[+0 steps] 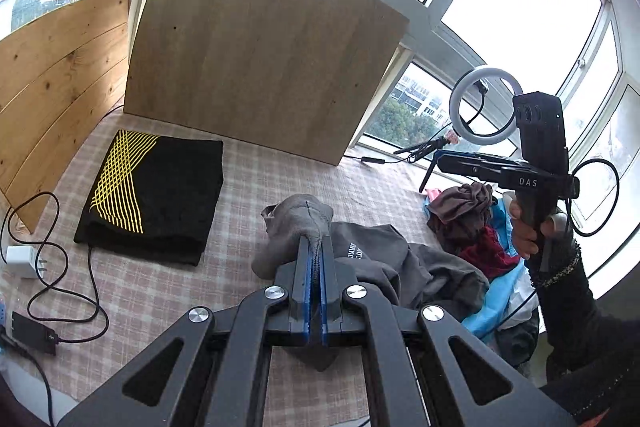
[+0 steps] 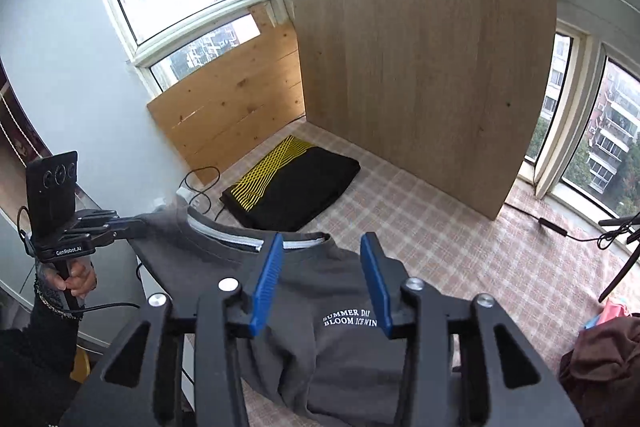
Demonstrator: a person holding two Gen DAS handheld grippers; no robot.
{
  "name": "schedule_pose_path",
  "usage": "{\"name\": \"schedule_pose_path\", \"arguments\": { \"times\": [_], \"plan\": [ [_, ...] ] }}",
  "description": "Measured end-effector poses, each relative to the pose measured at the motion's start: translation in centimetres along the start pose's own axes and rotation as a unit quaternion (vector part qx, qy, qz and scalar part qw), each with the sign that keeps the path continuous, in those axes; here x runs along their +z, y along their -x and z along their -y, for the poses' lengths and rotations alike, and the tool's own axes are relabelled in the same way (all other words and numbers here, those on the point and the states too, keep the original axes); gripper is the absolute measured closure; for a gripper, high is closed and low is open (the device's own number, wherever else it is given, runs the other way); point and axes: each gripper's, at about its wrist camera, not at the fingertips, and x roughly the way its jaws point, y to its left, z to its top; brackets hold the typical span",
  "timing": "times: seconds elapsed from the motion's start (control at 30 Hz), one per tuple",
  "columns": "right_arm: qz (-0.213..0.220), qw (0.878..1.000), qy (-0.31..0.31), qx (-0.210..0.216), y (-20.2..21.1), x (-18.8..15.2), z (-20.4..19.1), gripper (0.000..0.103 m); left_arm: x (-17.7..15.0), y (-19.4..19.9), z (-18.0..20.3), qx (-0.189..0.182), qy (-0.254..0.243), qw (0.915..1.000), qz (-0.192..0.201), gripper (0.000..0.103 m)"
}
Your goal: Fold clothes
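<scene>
The left claw (image 1: 316, 259) is clamped tight on a bunched fold of the grey sweatshirt (image 1: 384, 263), the cloth pinched flat between its blue pads (image 1: 306, 287) and bulging out past the tips. How much fabric runs down inside the jaws is hidden by the frame of the claw. In the right wrist view the same claw (image 2: 132, 225) holds the sweatshirt's (image 2: 320, 331) shoulder at the far left, its tips buried in cloth.

The right claw (image 2: 320, 251) stands partly open, pads (image 2: 266, 283) apart with the sweatshirt's chest behind the gap; white lettering shows there, its ends cut off by the right pad. The left pad lies across the collar, but whether it touches cannot be told. From the left wrist view this claw (image 1: 430, 173) is side-on, so its jaws cannot be read; a hand (image 1: 524, 227) grips its handle.

The sweatshirt hangs stretched between the two, lower hem out of frame. Beyond it, on the checked cloth (image 2: 440, 227), lies a folded black shirt (image 2: 292, 187) with yellow lines. A heap of clothes (image 1: 472, 223) sits to the right, partly hidden by the hand
</scene>
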Motion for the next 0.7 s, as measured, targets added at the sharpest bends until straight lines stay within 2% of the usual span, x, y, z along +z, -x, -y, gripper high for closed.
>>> {"name": "schedule_pose_path", "arguments": {
  "times": [0.07, 0.13, 0.17, 0.23, 0.33, 0.4, 0.47, 0.53, 0.6, 0.63, 0.7],
  "plan": [
    [-0.036, 0.999, -0.013, 0.029, -2.7, -3.8, -0.8, 0.058, -1.1, -2.0, 0.1, -0.002, 0.006, 0.9997, -0.023, 0.101],
    [-0.065, 0.996, -0.051, 0.040, -5.0, -8.0, -0.7, 0.058, -1.9, -4.1, 0.2, -0.030, 0.024, 0.9982, -0.047, 0.101],
    [-0.078, 0.994, -0.075, 0.033, -5.8, -10.1, -0.2, 0.058, -2.3, -5.1, 0.6, -0.041, 0.028, 0.9971, -0.058, 0.101],
    [-0.091, 0.987, -0.133, -0.001, -5.9, -14.0, 1.9, 0.058, -2.6, -7.4, 3.0, -0.056, 0.006, 0.9954, -0.078, 0.101],
    [-0.069, 0.974, -0.211, -0.049, -2.3, -18.2, 5.8, 0.058, -2.8, -11.2, 8.9, -0.113, -0.039, 0.9866, -0.111, 0.101],
    [-0.038, 0.963, -0.247, -0.100, 1.8, -20.2, 7.8, 0.058, -3.0, -14.1, 14.2, -0.148, -0.079, 0.9779, -0.125, 0.101],
    [-0.009, 0.952, -0.271, -0.144, 6.0, -21.8, 9.2, 0.058, -3.8, -16.9, 19.6, -0.179, -0.114, 0.9665, -0.143, 0.100],
    [0.009, 0.938, -0.295, -0.183, 9.4, -23.5, 10.1, 0.058, -5.1, -19.6, 23.5, -0.203, -0.134, 0.9513, -0.189, 0.098],
    [0.024, 0.925, -0.325, -0.193, 11.9, -25.2, 10.8, 0.058, -6.2, -21.0, 25.0, -0.223, -0.133, 0.9327, -0.250, 0.093],
    [0.029, 0.922, -0.335, -0.192, 12.5, -25.9, 10.9, 0.058, -6.3, -20.5, 24.7, -0.235, -0.132, 0.9288, -0.255, 0.089],
    [0.032, 0.918, -0.347, -0.191, 12.7, -27.0, 10.8, 0.058, -5.7, -18.8, 22.4, -0.234, -0.136, 0.9312, -0.244, 0.089]
  ]
}}
